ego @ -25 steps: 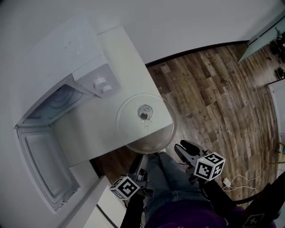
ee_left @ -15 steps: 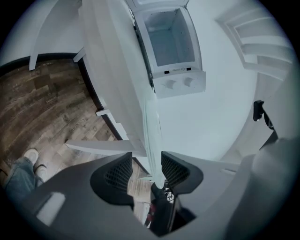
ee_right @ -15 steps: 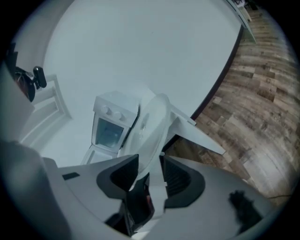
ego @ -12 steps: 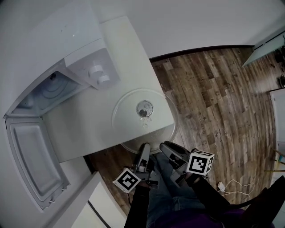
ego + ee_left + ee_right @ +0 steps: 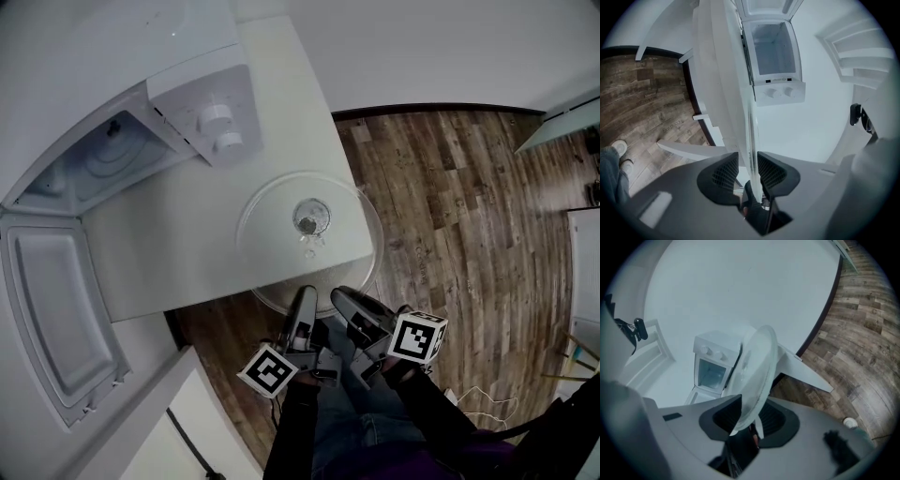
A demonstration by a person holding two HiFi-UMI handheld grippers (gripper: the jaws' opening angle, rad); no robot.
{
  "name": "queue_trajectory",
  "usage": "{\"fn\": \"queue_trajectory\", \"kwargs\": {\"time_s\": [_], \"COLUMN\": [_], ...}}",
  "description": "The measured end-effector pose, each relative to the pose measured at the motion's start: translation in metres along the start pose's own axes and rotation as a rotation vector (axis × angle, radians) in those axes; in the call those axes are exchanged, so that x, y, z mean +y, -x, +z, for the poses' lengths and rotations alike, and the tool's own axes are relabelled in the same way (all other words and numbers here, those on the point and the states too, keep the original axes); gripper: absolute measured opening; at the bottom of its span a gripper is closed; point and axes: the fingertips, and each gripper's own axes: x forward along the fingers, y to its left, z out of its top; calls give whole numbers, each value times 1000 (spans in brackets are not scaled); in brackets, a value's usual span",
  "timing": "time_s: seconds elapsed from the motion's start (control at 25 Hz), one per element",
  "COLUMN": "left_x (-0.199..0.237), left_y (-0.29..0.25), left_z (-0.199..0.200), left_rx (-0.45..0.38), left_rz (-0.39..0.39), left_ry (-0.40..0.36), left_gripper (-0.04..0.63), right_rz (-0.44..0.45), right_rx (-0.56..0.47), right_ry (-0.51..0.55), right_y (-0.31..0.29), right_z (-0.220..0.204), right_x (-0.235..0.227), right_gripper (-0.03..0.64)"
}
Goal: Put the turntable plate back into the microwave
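Observation:
The round glass turntable plate [image 5: 281, 234] lies on the white counter [image 5: 178, 253], its near rim hanging over the counter's edge. My left gripper [image 5: 302, 298] and right gripper [image 5: 345, 298] both reach that overhanging rim. In the left gripper view the plate [image 5: 751, 126] runs edge-on between the jaws of the left gripper [image 5: 749, 166], with a thin gap at one pad. In the right gripper view the plate's rim [image 5: 757, 366] sits between the wider-spread jaws of the right gripper [image 5: 750, 416]. Both pairs of jaws have just been closing around the rim. The microwave [image 5: 202, 103] stands with its door [image 5: 52, 309] swung open.
The microwave's cavity [image 5: 84, 169] faces the counter's left end, two knobs [image 5: 220, 127] beside it. Dark wood floor [image 5: 469, 216] lies right of the counter. The person's legs [image 5: 366, 422] stand against the counter's near edge. A white cabinet front [image 5: 202, 422] runs below left.
Both grippers have come forward from below the plate to its near rim and rolled, so the rim now lies between their jaws. The plate has not moved on the counter.

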Motion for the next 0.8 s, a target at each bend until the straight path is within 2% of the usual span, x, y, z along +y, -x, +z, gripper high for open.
{"fn": "queue_trajectory", "kwargs": {"time_s": [0.04, 0.16, 0.36, 0.48, 0.6, 0.8], "left_x": [-2, -9, -15, -20, -15, -17], "left_y": [0, -1, 0, 1, 4, 6], "left_z": [0, -1, -1, 1, 1, -1], "left_rx": [-10, -25, -29, -44, -43, -61], "left_rz": [-9, -45, -78, -124, -117, -135], "left_ry": [3, 2, 19, 15, -37, -19], "left_gripper": [123, 50, 38, 34, 35, 35], "right_rz": [1, 17, 52, 72, 82, 81], "right_rx": [2, -1, -23, -30, -41, -36], "right_ry": [-4, -4, -3, 2, 9, 21], "right_y": [0, 1, 4, 6, 7, 11], "right_z": [0, 1, 5, 6, 9, 11], "right_x": [-1, -1, 5, 10, 13, 16], "right_gripper": [103, 90, 77, 73, 72, 66]}}
